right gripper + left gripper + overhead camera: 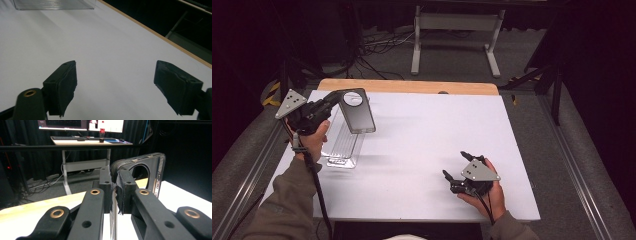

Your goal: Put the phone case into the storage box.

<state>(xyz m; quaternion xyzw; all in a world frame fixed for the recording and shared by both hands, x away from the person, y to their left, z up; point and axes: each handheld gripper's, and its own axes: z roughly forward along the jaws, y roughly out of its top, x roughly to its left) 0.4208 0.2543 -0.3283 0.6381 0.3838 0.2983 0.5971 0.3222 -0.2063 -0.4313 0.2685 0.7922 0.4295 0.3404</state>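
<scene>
My left gripper (333,96) pinches the edge of a clear plastic phone case with a round camera cutout (357,111), lifted above a ribbed transparent tray (343,146). My right gripper (457,167) rests wide apart on the white table (422,145).

Table: white-topped table (422,150) with a light wooden strip along its far edge
Floor: grey carpet (452,55) with loose dark cables
Frame: white metal desk legs (417,45) beyond the table
Far desk: monitors (62,123), keyboard, red-capped bottle (101,135)
</scene>
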